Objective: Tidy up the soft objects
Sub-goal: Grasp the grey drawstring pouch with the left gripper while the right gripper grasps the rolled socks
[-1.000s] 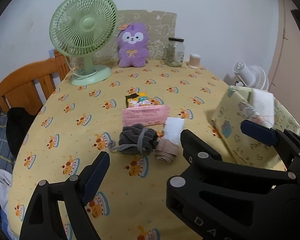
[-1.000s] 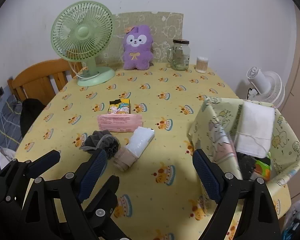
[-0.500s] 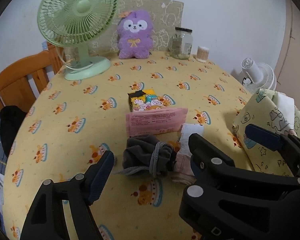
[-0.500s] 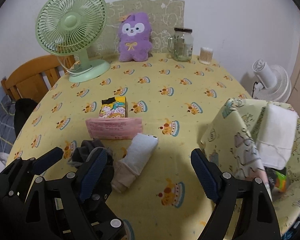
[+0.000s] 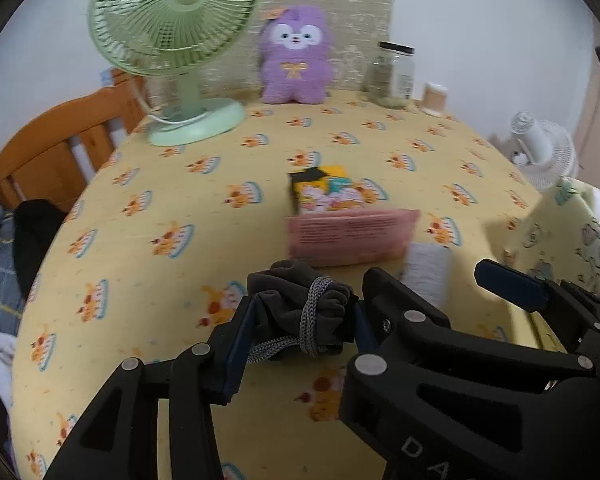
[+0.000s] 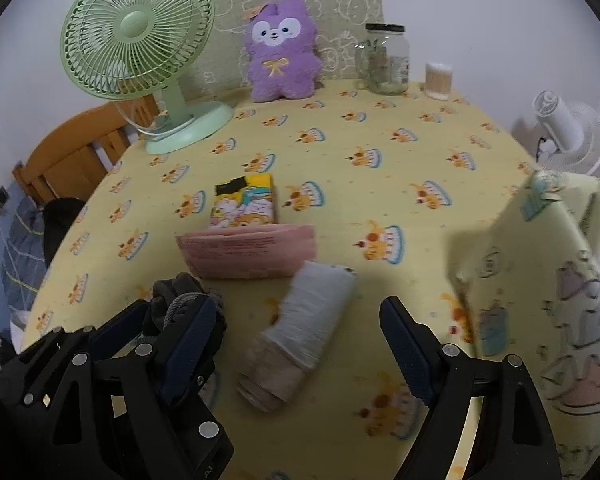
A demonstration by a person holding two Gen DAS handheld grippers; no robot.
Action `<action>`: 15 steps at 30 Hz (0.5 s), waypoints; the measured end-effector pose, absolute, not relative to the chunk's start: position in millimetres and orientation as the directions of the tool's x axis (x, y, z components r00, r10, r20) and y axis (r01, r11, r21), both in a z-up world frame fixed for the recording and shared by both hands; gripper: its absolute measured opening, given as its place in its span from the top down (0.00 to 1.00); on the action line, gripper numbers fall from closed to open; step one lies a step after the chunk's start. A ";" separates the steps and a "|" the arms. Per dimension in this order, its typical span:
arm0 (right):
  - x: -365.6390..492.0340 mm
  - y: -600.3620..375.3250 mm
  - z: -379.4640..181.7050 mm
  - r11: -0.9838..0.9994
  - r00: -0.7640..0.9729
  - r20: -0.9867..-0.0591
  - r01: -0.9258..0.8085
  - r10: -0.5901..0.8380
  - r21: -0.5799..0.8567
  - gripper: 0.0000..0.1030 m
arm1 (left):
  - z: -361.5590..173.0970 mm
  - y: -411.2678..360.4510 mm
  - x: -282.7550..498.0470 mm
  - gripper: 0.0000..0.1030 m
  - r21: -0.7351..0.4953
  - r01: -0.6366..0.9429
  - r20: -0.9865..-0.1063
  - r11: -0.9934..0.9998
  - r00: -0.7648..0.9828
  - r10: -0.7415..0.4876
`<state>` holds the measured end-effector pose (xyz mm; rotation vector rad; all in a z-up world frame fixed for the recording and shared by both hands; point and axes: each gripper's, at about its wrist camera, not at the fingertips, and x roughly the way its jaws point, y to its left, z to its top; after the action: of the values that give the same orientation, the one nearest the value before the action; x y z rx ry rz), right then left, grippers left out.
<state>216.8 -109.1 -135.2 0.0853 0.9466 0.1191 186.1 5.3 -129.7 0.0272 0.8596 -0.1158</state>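
Observation:
A dark grey cloth bundle [image 5: 296,292] tied with a grey cord lies on the yellow tablecloth [image 5: 180,200]. My left gripper [image 5: 304,316] has it between its fingers; the jaws are closing and both pads touch its sides. In the right wrist view the same grey bundle [image 6: 180,292] shows at the lower left. Beside it lies a white and beige rolled cloth [image 6: 308,320]. My right gripper [image 6: 300,346] hangs open over that roll, one finger on each side, apart from it. A cartoon-print fabric bin [image 6: 540,280] stands at the right.
A pink packet [image 6: 248,252] and a yellow cartoon packet [image 6: 246,200] lie just behind the cloths. At the back stand a green fan [image 6: 140,40], a purple plush [image 6: 280,48], a glass jar [image 6: 384,60] and a swab tub [image 6: 438,80]. A wooden frame [image 6: 76,152] is left.
My left gripper moved forward and down to the grey bundle and its jaws narrowed around it. My right gripper sank toward the white and beige roll and stayed open.

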 end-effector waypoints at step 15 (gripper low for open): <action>236.6 -119.4 -157.3 0.994 0.546 -0.836 0.047 0.057 0.099 0.43 | -139.3 -0.4 196.0 0.51 0.052 0.098 -0.757 0.994 0.653 -0.025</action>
<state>236.6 -119.4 -157.3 0.1138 0.9942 0.0061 196.0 -0.4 -139.3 0.0910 0.8573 -0.0700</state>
